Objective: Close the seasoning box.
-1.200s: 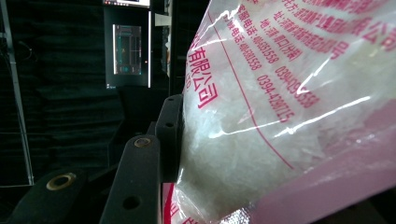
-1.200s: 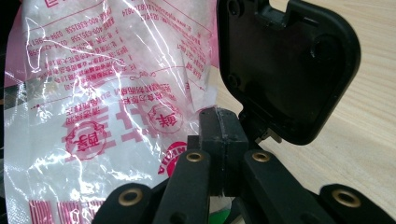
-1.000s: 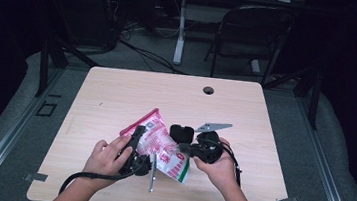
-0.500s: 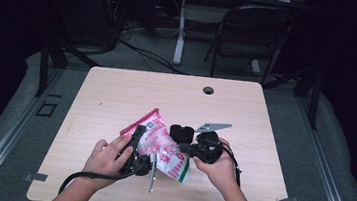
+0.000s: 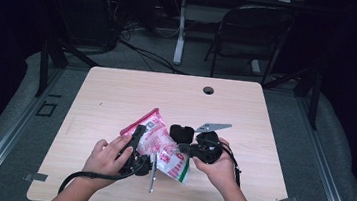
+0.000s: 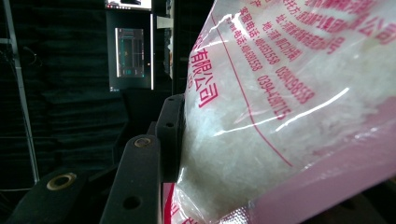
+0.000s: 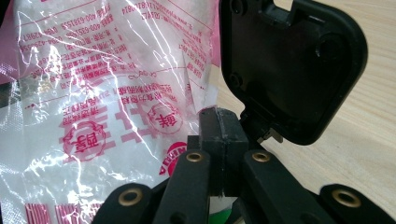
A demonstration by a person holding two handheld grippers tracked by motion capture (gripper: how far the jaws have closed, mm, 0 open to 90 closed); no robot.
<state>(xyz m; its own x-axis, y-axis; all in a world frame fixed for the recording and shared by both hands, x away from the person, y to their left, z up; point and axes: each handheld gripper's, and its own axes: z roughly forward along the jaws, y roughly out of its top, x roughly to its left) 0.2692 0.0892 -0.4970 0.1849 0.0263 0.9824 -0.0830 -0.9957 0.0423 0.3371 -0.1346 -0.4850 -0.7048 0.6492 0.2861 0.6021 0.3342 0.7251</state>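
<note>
While you hold a gripper in each hand over the near half of the table (image 5: pixel 117 89), the clear bag (image 5: pixel 161 146) printed with red characters hangs between them, its pink sealed edge up toward the far left and its lower corner down by your right hand (image 5: pixel 217 167). Your left gripper (image 5: pixel 136 146) has its jaws partly apart with the bag bulging between them: in the left gripper view one black finger (image 6: pixel 170 135) lies flat against the side of the bag, which swells out to the right of it with white, stringy contents showing through the film, and the other finger is hidden behind the plastic, so you cannot see it touch. Your left hand (image 5: pixel 108 156) wraps the gripper body just behind the bag, with the cable trailing off toward the near edge. Your right gripper (image 5: pixel 184 149) has its fingertips (image 7: pixel 222 126) pressed together, pinching a thin fold of the bag's edge; the printed film spreads up and to the left of those tips. A black, rounded square pad (image 7: pixel 289 70) stands just right of the tips, close against the bag's edge, with bare wood beyond it. A grey three-cornered plate (image 5: pixel 214 128) sticks up from the right gripper, beyond your knuckles.
</note>
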